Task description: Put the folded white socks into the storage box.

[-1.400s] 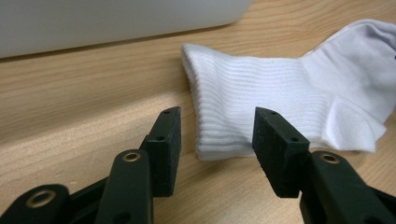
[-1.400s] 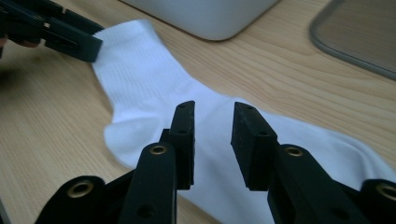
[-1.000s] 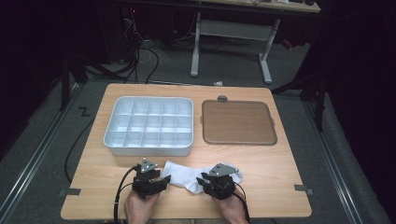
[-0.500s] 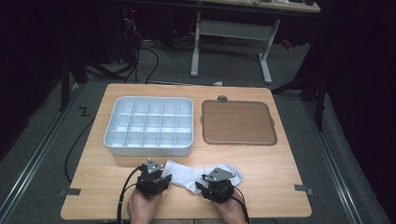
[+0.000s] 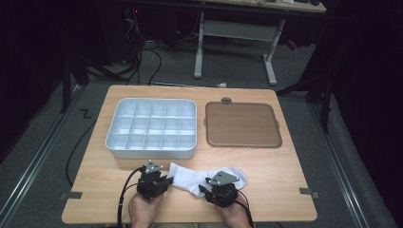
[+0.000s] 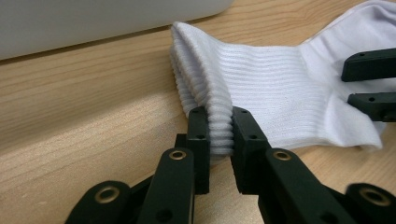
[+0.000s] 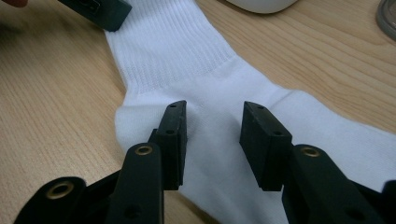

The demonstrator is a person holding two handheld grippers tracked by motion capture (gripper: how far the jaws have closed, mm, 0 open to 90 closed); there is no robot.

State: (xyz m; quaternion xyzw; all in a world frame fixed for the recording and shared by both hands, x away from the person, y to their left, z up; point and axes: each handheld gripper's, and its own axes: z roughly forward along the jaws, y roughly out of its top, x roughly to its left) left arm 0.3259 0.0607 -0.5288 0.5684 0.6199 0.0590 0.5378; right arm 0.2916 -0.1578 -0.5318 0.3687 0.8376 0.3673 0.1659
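One white sock [image 5: 202, 179] lies on the wooden table [image 5: 285, 190], near its front edge and between your two hands. Behind it you have one grey compartment tray [image 5: 152, 127] on the left and one flat brown tray [image 5: 242, 124] on the right; the sock touches neither. The grey tray is divided into a grid of four rows of five cells.

Your sock lies flat with its long axis running across the table, roughly parallel to the front edge. Its ribbed cuff points toward your left gripper [image 5: 161, 179], and the foot end reaches toward the table's right side, past your right gripper [image 5: 209, 190].

Your left gripper's jaws have just been closing, and in the left gripper view they now pinch the ribbed cuff edge [image 6: 219, 126], which is bunched up between the pads, so that gripper is clamped on the sock. Your right gripper's jaws stand apart over the heel part of the sock [image 7: 210, 135]; its fingertips [image 7: 175, 116] rest on or just above the cloth with the fabric lying flat between them, not squeezed.
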